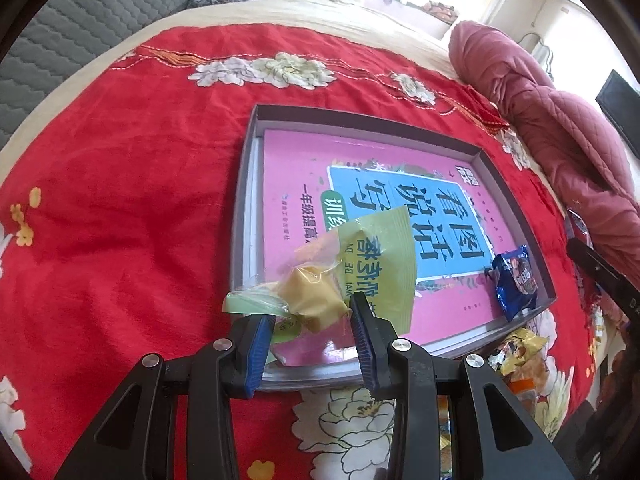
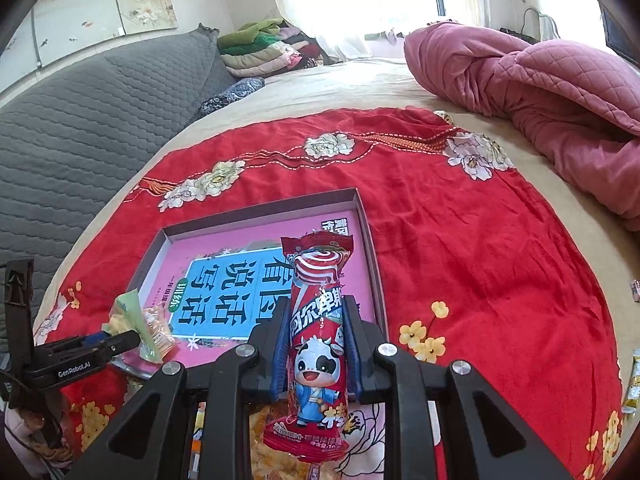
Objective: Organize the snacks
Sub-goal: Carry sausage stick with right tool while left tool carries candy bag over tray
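Right up close, the right gripper (image 2: 316, 344) was clamped tight on a tall red snack stick (image 2: 316, 320) with a cartoon cow, held upright over the near edge of the box. Under everything lay a big red flowered cloth (image 1: 132, 208) on the bed. On it sat a flat grey box (image 1: 516, 200) with a pink book (image 1: 304, 168) inside. The left gripper (image 1: 312, 332) was clamped on a green snack bag (image 1: 352, 276) over the box's near left corner. One small blue snack (image 1: 514, 280) lay in the box's near right corner.
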`<state>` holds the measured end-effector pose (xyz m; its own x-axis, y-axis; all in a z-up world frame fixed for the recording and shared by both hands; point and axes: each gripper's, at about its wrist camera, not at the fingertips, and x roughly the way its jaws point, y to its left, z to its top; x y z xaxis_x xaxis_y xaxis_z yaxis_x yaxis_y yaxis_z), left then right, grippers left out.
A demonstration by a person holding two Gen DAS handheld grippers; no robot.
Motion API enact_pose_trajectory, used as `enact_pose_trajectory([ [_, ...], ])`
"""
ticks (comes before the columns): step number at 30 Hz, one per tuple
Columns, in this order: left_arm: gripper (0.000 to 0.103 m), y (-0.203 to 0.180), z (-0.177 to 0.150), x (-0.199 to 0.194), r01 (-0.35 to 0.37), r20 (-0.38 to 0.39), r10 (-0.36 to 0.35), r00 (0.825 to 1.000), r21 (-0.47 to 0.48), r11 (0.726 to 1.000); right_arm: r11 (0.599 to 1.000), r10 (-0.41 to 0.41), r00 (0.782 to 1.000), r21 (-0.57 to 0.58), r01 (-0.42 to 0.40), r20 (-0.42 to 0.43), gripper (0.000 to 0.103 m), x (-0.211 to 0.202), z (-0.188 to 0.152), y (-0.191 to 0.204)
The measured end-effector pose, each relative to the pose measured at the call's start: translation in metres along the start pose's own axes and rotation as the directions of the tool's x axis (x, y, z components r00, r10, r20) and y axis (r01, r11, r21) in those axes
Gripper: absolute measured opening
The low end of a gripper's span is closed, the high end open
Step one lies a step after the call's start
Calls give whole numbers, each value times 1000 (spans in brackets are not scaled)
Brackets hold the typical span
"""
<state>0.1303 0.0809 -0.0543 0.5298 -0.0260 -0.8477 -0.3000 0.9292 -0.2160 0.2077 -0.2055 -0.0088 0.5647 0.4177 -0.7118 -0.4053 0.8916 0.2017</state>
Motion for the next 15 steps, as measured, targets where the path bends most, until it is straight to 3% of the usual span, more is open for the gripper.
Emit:
enact_pose_trajectory([
  [15,39,-2,-1,9,47,-27,-47,999,1,999,999,-43,998,-1,43,-49,25,35,-2,-6],
])
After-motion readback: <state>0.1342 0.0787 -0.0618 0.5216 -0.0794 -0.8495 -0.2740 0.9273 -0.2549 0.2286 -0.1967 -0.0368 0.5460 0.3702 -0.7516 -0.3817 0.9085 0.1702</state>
